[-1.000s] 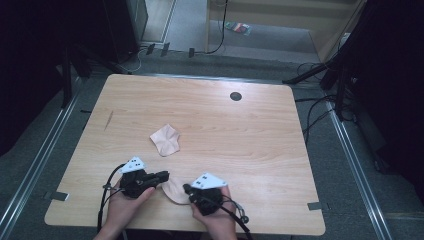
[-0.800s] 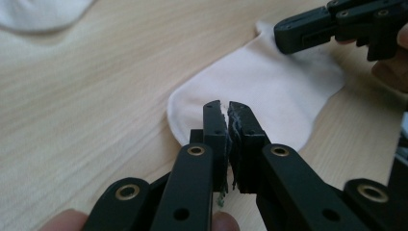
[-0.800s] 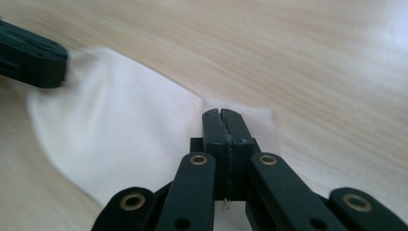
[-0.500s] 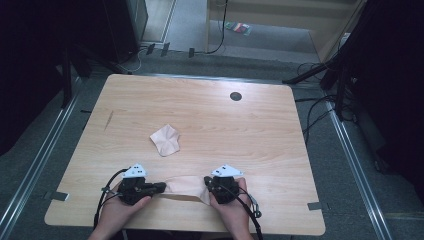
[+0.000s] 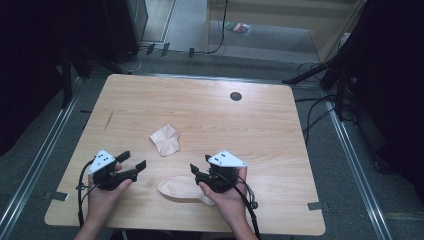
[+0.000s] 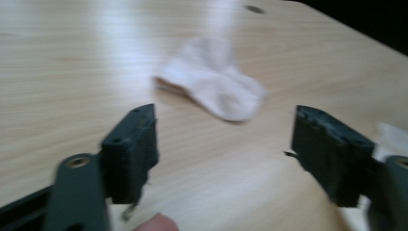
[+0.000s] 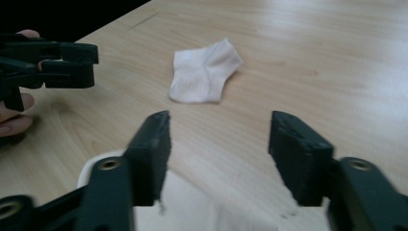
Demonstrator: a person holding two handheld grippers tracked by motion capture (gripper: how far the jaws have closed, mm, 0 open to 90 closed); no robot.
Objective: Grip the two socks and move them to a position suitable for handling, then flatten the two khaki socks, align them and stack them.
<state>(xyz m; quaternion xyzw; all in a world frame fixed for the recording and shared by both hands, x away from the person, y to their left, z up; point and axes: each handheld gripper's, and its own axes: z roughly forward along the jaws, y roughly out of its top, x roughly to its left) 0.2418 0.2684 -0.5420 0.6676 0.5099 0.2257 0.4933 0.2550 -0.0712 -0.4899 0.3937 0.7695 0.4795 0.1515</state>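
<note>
- Pale pink flat sock (image 5: 182, 188) lies by the near edge of the light wooden table (image 5: 280, 145), between both tools.
- Left gripper (image 5: 134, 165) and right gripper (image 5: 200, 168): jaws spread wide, holding nothing.
- Folded pale pink sock (image 5: 165, 140) sits mid-table.
- Small black round hole (image 5: 235, 96) toward the far edge.

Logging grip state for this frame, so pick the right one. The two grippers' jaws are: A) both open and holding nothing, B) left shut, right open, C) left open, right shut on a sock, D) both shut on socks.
A: the left gripper and the right gripper each show jaws spread wide over bare table, with the folded sock lying apart ahead of them.
</note>
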